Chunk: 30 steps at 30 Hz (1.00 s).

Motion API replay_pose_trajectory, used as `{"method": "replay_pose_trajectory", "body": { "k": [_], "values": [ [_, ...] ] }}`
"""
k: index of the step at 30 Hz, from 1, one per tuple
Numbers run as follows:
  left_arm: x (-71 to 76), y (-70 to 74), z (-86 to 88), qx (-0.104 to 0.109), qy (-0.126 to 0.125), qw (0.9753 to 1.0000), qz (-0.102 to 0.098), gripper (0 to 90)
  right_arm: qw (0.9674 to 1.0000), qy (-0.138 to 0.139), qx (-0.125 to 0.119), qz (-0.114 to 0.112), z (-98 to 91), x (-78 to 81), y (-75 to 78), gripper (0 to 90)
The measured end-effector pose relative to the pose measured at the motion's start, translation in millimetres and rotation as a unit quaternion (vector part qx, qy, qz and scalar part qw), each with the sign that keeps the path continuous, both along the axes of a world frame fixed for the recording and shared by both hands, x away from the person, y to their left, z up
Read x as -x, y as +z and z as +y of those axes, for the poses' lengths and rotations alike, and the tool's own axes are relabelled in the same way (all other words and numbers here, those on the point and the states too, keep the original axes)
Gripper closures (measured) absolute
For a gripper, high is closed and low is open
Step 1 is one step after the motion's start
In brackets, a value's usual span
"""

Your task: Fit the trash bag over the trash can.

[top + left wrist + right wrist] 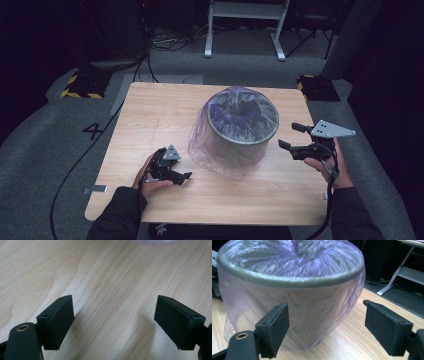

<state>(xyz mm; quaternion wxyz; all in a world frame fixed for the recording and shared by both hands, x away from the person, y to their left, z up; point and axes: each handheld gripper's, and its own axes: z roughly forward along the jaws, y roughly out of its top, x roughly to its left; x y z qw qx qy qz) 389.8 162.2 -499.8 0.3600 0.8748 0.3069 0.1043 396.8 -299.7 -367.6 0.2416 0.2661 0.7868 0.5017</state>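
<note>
1. Bin point(243, 131): a grey round bin, upright on the table point(150, 115), set a little toward the far edge and your right of the table's middle.
2. Bag point(220, 155): thin, clear, faintly purple plastic. It is drawn over the bin's rim, sinks into the bin's mouth, and hangs down the outside wall to the tabletop. On the bin's near-left side the plastic bulges out loosely and lies on the wood.
3. Left gripper point(181, 176): in your left hand point(150, 180), low over the table, near-left of the bin and close to the bag's loose skirt, not touching it. In the left gripper view, the jaws stand wide apart with bare wood between them; the bag's edge shows at the top of that view.
4. Right gripper point(291, 136): in your right hand point(327, 165), to the right of the bin, raised off the table, pointing at the bin's side. The jaws are spread wide and hold nothing. In the right gripper view, the bagged bin point(294, 290) stands just ahead of the two pads, apart from them.
</note>
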Motion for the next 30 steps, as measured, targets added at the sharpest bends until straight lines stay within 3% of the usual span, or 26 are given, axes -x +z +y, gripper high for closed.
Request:
{"method": "replay_pose_trajectory", "body": {
  "k": [18, 30],
  "values": [
    [2.7, -3.7, -0.5, 0.001, -0.001, 0.9998, -0.019, 14.8, 0.9999, -0.004, 0.003, -0.016, 8.0, 0.2, 21.3, 20.5],
    [2.8, -3.7, -1.0, -0.002, 0.004, 0.9998, -0.020, 13.8, 0.9996, -0.008, 0.010, -0.024, 12.8, -1.0, 32.1, 20.6]
  ]
}}
